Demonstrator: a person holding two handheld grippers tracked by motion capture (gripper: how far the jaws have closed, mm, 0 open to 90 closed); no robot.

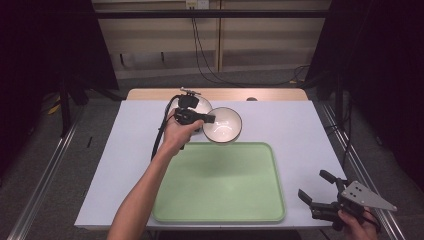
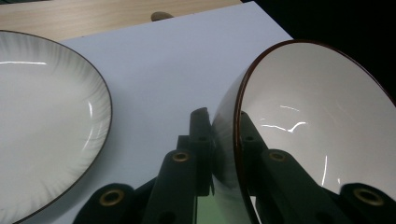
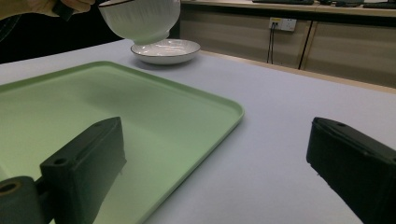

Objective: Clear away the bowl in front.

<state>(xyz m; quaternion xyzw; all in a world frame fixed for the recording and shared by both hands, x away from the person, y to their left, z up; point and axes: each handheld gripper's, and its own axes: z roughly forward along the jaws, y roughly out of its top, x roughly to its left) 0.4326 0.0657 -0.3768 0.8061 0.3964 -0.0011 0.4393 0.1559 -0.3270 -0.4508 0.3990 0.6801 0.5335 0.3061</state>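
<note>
1. Nearest, at the table's near right corner, a hand holds the right gripper (image 1: 320, 196). Its jaws stand wide apart with nothing between them. The bottom edge of the high view cuts off part of that hand.
2. Just left of it lies the green tray (image 1: 260, 210). It is bare. In the right gripper view the two black jaws cover part of the tray (image 3: 196, 112).
3. Past the tray's far edge, the left gripper (image 1: 210, 119) is clamped on the rim of the white bowl (image 1: 222, 125). In the left gripper view one jaw presses the outside wall and the other the inside.
4. The bowl (image 2: 317, 116) is lifted off the table and tipped on its side. In the left gripper view its open mouth faces right. The bottom and right edges of that view cut off part of it.
5. In the right gripper view the bowl (image 3: 140, 18) hangs above the plate (image 3: 166, 50). The top edge cuts off its rim.
6. Farthest is the white plate (image 1: 202, 104), flat on the table. The hand and left gripper hide much of it.
7. The left gripper view cuts off the plate (image 2: 42, 116) at the left edge.
</note>
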